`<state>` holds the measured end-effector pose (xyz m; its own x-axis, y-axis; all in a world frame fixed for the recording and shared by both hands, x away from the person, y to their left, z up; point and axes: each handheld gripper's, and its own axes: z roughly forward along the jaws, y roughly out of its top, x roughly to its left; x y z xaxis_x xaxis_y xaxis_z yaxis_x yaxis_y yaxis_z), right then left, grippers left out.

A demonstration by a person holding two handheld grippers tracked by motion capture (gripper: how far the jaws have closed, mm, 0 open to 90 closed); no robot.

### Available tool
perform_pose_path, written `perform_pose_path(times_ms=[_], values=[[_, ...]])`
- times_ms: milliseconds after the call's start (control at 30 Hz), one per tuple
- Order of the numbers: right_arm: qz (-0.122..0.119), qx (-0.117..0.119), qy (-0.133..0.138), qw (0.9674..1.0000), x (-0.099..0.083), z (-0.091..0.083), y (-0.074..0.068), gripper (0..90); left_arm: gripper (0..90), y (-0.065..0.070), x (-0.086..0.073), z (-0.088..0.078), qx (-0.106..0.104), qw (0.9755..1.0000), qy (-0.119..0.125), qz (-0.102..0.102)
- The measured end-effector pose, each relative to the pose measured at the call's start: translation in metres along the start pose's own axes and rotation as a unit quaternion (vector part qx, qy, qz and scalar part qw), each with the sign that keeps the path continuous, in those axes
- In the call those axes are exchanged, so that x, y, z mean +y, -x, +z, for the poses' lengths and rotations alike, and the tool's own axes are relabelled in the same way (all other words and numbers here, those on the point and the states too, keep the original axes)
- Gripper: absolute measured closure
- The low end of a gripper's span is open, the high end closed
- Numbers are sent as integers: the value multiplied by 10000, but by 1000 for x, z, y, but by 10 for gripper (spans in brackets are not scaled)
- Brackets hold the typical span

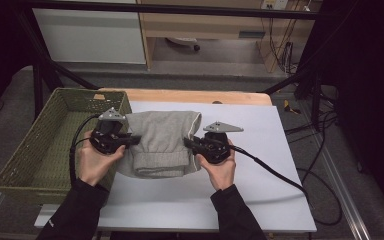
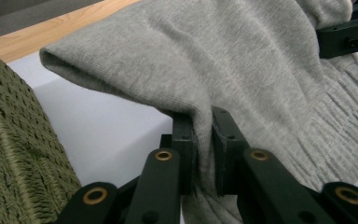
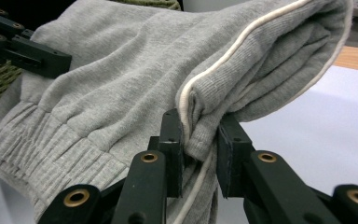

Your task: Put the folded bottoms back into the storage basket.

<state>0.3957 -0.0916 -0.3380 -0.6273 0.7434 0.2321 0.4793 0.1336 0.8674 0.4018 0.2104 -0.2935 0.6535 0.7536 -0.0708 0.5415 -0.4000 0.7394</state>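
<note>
A folded garment (image 1: 162, 142) is lying on the table (image 1: 280, 200), towards its left edge and nearer the far edge than the near one. A woven basket (image 1: 35, 155) is standing just beside the table's left edge, its right wall sitting close to the garment's left side. The left gripper (image 1: 130, 140) is pinching the garment's left side – between basket and garment – while the right gripper (image 1: 189, 143) is pinching its right side, towards the table's middle. The two grippers are facing each other across the garment. A cable (image 1: 280, 177) is trailing from the right gripper towards the table's near right corner.
</note>
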Motion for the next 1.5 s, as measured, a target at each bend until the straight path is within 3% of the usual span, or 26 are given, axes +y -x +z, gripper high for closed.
perform_pose_path(times_ms=[1067,1500], values=[[-131,103,217,9996,16,7,-26,753,810,-13,5,-33,62,10000,30,59],[-198,150,292,9993,23,14,-39,753,808,-21,5,-47,185,9997,-3,135]])
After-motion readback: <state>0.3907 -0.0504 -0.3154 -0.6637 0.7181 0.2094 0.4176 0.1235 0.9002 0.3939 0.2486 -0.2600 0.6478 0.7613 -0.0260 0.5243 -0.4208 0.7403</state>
